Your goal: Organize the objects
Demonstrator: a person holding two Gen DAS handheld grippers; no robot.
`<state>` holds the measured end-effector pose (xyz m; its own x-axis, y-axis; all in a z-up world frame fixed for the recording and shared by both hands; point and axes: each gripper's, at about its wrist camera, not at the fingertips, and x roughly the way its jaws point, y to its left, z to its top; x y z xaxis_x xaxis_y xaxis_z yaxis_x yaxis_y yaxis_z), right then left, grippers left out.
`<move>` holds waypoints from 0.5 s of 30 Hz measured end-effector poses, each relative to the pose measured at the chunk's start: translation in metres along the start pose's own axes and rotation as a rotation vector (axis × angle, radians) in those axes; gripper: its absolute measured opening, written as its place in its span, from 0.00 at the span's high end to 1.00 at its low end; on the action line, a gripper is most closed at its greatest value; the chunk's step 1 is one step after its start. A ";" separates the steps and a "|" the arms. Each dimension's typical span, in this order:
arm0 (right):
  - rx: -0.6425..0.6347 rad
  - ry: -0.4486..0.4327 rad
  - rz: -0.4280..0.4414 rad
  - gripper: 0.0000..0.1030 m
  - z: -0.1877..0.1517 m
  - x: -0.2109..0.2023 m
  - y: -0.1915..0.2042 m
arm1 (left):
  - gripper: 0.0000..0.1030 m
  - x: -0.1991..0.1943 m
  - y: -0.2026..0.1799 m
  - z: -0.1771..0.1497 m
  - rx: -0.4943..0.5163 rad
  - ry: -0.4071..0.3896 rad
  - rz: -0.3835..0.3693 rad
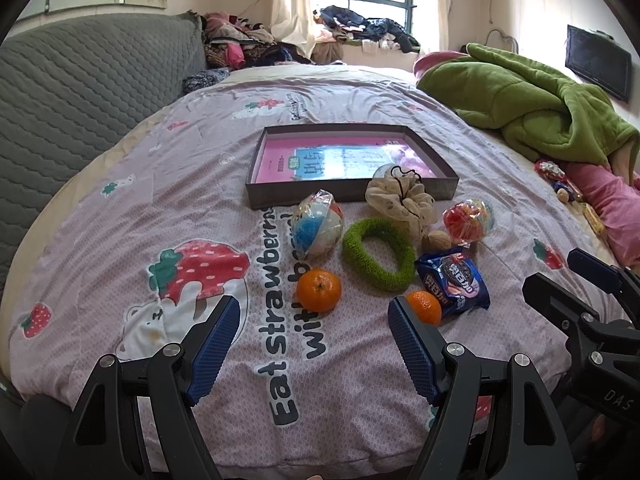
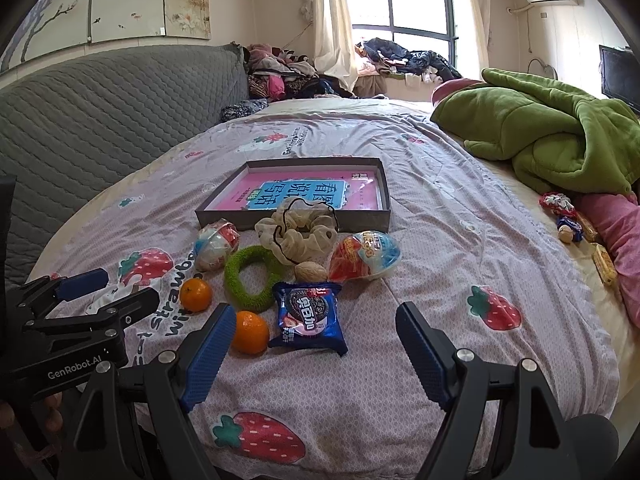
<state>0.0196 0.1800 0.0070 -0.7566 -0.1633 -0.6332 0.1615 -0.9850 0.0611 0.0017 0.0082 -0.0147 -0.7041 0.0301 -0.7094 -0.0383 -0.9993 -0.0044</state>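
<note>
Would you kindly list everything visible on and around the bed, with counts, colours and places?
tray: 1, grey, mid-bed, pink book inside
oranges: 2, orange, nearest the grippers
cookie packet: 1, blue, beside the nearer orange
knitted ring: 1, green, centre of the group
scrunchie: 1, cream, against the tray's front
wrapped balls: 2, one blue-white, one red
walnut: 1, tan, behind the packet
blanket: 1, green, far right
bedspread: 1, lilac, strawberry print
left gripper: open, empty
right gripper: open, empty

Left claw and right claw, both seemingly wide apart, empty.
</note>
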 end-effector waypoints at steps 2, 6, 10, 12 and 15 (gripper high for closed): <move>-0.001 0.008 0.000 0.21 -0.001 0.003 -0.001 | 0.25 0.004 0.000 -0.002 0.001 0.015 -0.002; -0.009 0.033 0.003 0.21 -0.006 0.008 -0.001 | 0.25 0.012 0.001 -0.006 0.004 0.041 0.004; -0.032 0.051 0.011 0.21 -0.010 0.012 0.004 | 0.25 0.018 0.004 -0.008 -0.002 0.066 0.006; -0.058 0.057 0.017 0.21 -0.012 0.014 0.010 | 0.25 0.020 0.006 -0.008 -0.005 0.071 0.009; -0.084 0.062 0.029 0.21 -0.014 0.017 0.016 | 0.25 0.024 0.009 -0.008 -0.011 0.077 0.009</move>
<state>0.0189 0.1619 -0.0136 -0.7108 -0.1852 -0.6786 0.2370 -0.9714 0.0168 -0.0094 -0.0006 -0.0373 -0.6475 0.0195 -0.7618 -0.0243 -0.9997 -0.0049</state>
